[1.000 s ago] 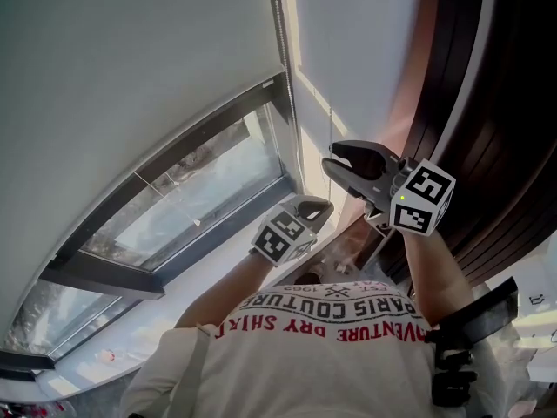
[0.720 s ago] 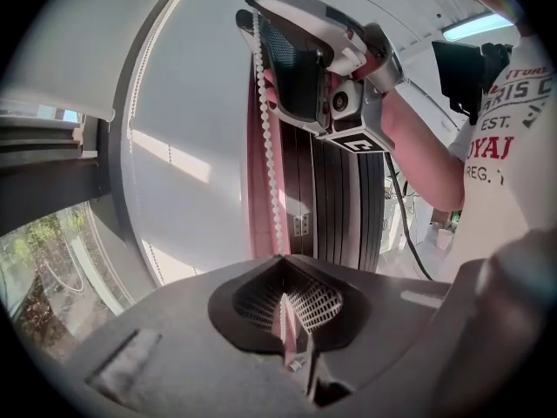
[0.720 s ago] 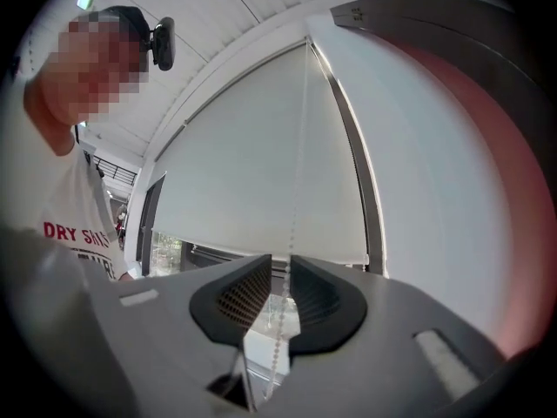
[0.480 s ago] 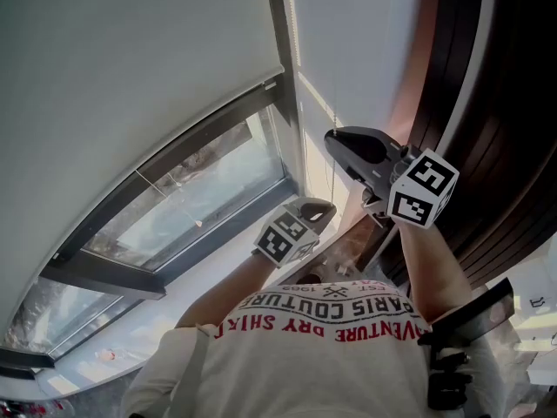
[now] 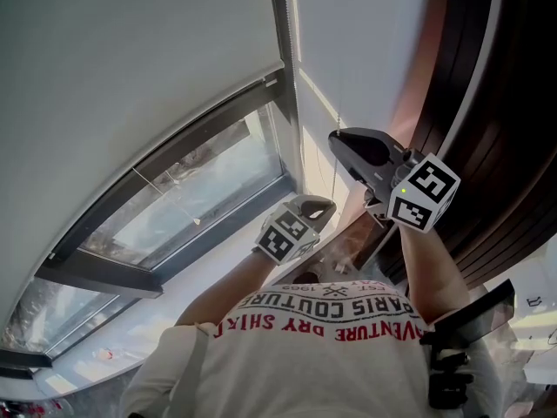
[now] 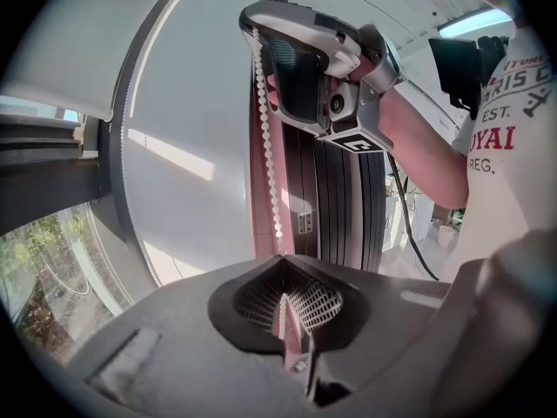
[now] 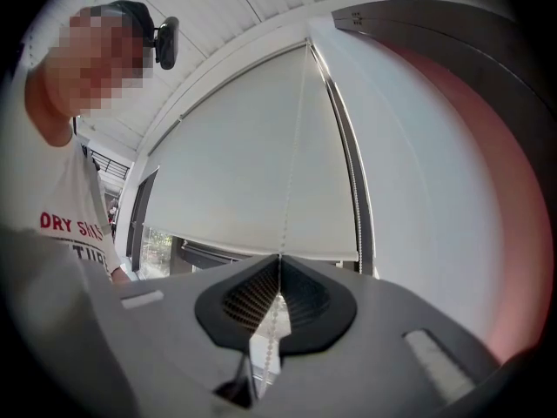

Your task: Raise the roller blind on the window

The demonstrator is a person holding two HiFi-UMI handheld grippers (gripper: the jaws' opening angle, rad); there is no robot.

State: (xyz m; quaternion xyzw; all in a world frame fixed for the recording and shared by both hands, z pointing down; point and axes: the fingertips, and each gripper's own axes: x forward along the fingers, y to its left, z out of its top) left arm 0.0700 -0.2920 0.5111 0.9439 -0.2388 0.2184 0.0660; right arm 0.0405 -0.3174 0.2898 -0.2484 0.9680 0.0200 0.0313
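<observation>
The white roller blind (image 5: 130, 68) covers the upper window; glass (image 5: 200, 190) shows below its bottom bar. A thin bead chain (image 5: 333, 177) hangs beside the frame. My right gripper (image 5: 334, 136) is the higher one; its jaws have just been closing and now stand shut on the chain. In the right gripper view the chain (image 7: 290, 172) rises from the closed right gripper (image 7: 278, 264) across the blind (image 7: 235, 181). My left gripper (image 5: 326, 204) sits lower, also shut on the chain. In the left gripper view the beads (image 6: 268, 146) run from my left gripper (image 6: 280, 296) up to the right gripper (image 6: 255, 26).
A dark window mullion (image 5: 280, 24) stands just left of the chain. Dark wooden panelling (image 5: 487, 103) rises close on the right behind my right arm. The person's torso in a printed white shirt (image 5: 322, 320) fills the lower middle of the head view.
The right gripper's jaws stood wide open a second ago and are now closed on the bead chain. The left gripper has kept its place and its hold.
</observation>
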